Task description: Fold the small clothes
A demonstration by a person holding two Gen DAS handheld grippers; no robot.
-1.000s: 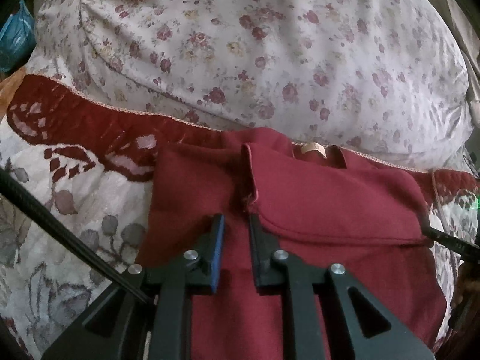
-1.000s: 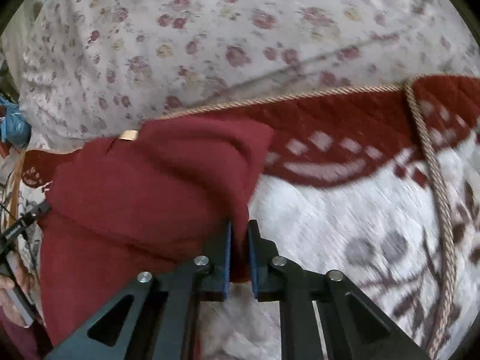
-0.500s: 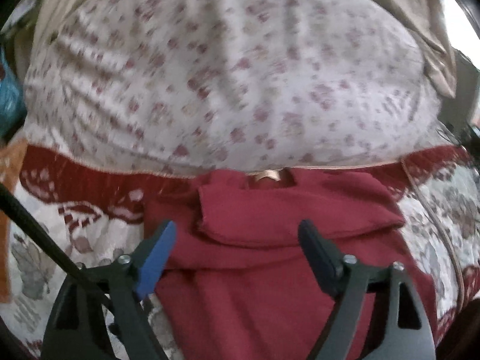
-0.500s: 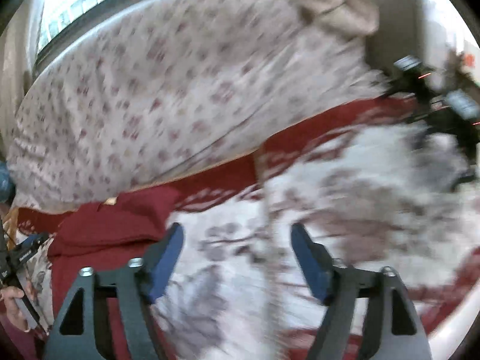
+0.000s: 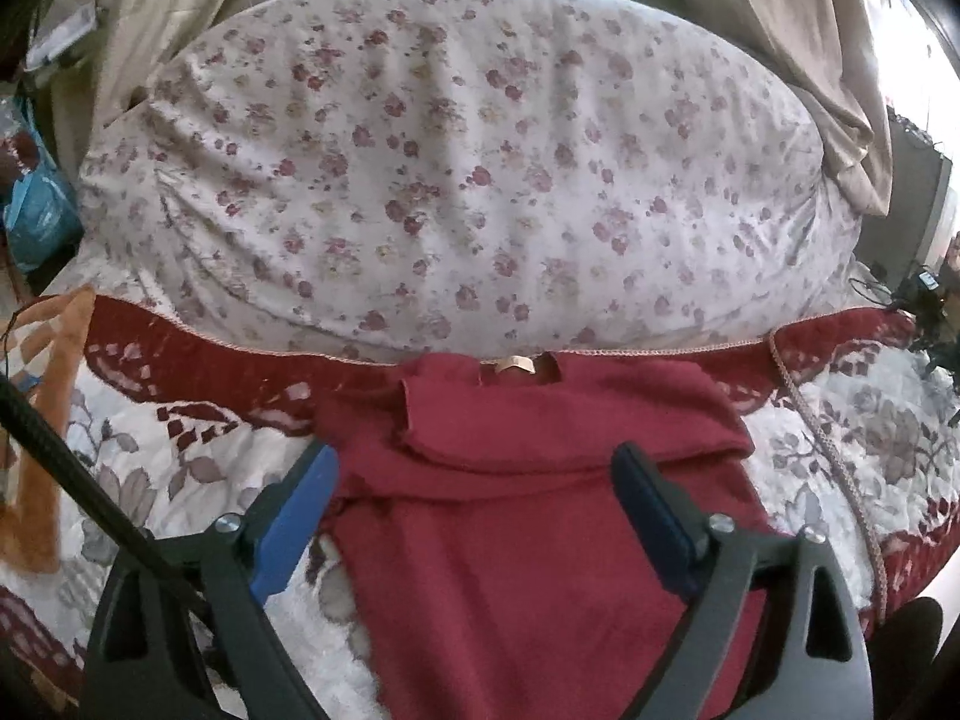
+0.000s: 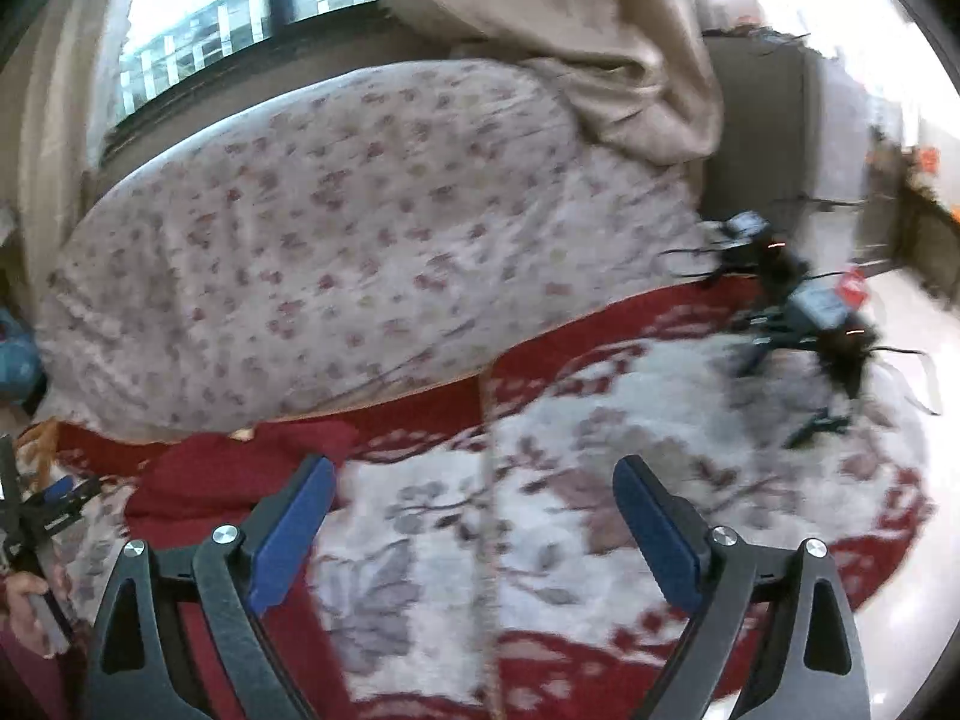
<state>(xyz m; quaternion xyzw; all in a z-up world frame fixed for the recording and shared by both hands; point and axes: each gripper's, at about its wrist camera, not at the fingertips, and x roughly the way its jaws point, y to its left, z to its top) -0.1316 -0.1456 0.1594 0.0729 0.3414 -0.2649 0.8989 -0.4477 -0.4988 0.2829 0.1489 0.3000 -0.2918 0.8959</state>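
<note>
On floral bedspread [image 5: 180,468], red garment [image 5: 540,540].

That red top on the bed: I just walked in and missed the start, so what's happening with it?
A person with a handheld gripper in each hand is folding the dark red top on the patterned bedspread. Its sleeves are already folded across the chest. Neither gripper holds it now: the left gripper hovers open over the top, and the right gripper is open, aimed at bare bedspread to the top's right.
</note>
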